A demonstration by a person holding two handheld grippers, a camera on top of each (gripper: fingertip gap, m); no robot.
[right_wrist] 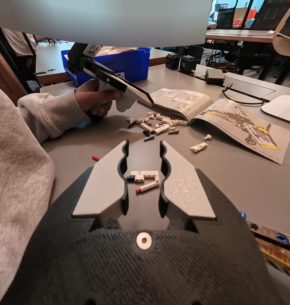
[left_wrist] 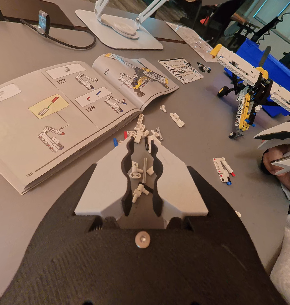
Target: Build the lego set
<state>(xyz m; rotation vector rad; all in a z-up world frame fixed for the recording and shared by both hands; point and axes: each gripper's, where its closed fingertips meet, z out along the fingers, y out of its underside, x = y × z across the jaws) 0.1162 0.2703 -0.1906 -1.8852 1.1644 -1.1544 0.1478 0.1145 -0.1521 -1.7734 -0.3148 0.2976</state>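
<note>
A pile of small white, grey, black, red and blue loose pieces [left_wrist: 141,132] lies on the grey table beside the open instruction booklet [left_wrist: 58,115]. My left gripper [left_wrist: 141,140] is open and empty, hovering over these pieces. It also shows in the right wrist view [right_wrist: 151,100], held by a hand. A small white sub-assembly with red and blue pins [right_wrist: 146,179] lies on the table between the open fingers of my right gripper [right_wrist: 144,143], which holds nothing. The sub-assembly also shows in the left wrist view [left_wrist: 223,170]. The part-built yellow, white and black plane model [left_wrist: 249,92] stands at the right.
A blue bin [left_wrist: 272,69] stands behind the model. A sticker sheet [left_wrist: 180,70] and a white stand base [left_wrist: 118,31] lie beyond the booklet [right_wrist: 223,120]. A lone red pin [right_wrist: 95,158] and a white panel piece [right_wrist: 198,146] lie apart. A grey sleeve [right_wrist: 17,148] fills the left. There is about 15 cm between the tips of the two grippers. Both grippers' tips are roughly 40 cm from the white stand base [left_wrist: 118,31].
</note>
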